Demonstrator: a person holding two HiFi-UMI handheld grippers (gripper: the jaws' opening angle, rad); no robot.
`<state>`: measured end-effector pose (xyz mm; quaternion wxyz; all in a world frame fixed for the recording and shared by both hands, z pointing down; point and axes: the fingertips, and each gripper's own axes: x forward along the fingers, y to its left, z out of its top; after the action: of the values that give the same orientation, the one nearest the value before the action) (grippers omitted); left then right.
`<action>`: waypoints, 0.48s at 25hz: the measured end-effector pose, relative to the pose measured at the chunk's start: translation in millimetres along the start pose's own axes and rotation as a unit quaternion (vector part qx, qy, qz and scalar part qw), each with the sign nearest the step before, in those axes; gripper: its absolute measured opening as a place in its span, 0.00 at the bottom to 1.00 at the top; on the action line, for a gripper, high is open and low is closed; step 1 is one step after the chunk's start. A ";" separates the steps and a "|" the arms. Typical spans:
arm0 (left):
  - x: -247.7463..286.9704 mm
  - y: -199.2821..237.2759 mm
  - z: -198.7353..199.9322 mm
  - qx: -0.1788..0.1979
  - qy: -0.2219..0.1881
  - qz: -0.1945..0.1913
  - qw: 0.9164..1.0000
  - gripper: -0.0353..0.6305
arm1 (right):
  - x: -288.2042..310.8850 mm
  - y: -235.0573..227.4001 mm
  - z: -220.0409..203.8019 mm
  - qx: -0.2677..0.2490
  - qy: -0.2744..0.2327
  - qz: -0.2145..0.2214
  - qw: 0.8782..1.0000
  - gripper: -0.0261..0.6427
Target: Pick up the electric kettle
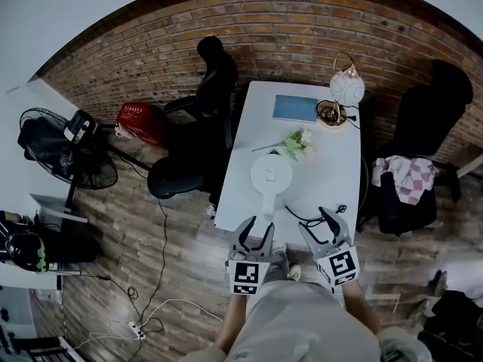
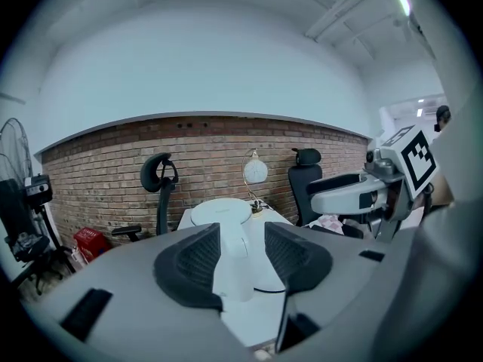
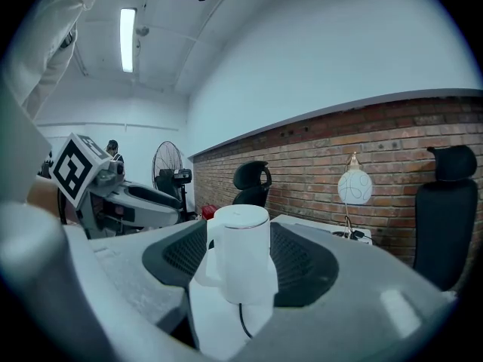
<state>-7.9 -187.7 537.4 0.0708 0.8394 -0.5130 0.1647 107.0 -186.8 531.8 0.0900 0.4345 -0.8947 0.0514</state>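
Observation:
A white electric kettle (image 1: pixel 272 173) stands on its base near the front of the white table (image 1: pixel 332 164), handle toward me. A black cord (image 1: pixel 303 217) runs from it to the table's front edge. My left gripper (image 1: pixel 258 229) hovers just short of the handle, jaws apart and empty. In the left gripper view the kettle (image 2: pixel 225 228) shows beyond the gap of the left gripper (image 2: pixel 241 261). My right gripper (image 1: pixel 321 223) is to the kettle's right, over the cord, jaws apart with nothing in them. In the right gripper view the kettle (image 3: pixel 241 251) stands ahead of it.
Farther back on the table lie artificial flowers (image 1: pixel 298 143), a blue book (image 1: pixel 295 108) and a globe lamp (image 1: pixel 347 89). A black office chair (image 1: pixel 200 127) crowds the table's left side. Another chair with cloth (image 1: pixel 411 179) stands right. A fan (image 1: pixel 68 157) is at far left.

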 end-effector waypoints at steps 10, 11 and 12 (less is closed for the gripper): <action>29.9 8.3 -12.2 -0.003 0.023 -0.029 0.999 0.38 | 28.9 -7.9 -14.7 0.008 0.023 -0.011 1.000 0.43; 32.3 8.6 -13.3 -0.003 0.026 -0.031 0.999 0.39 | 30.9 -8.5 -16.1 0.009 0.025 -0.012 1.000 0.43; 34.6 8.8 -14.7 -0.003 0.028 -0.033 0.999 0.39 | 32.7 -9.3 -17.8 0.009 0.027 -0.013 1.000 0.43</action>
<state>-4.2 -216.5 562.7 0.0934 0.8508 -0.4834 0.1838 96.5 -214.6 556.0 0.1102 0.4455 -0.8857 0.0702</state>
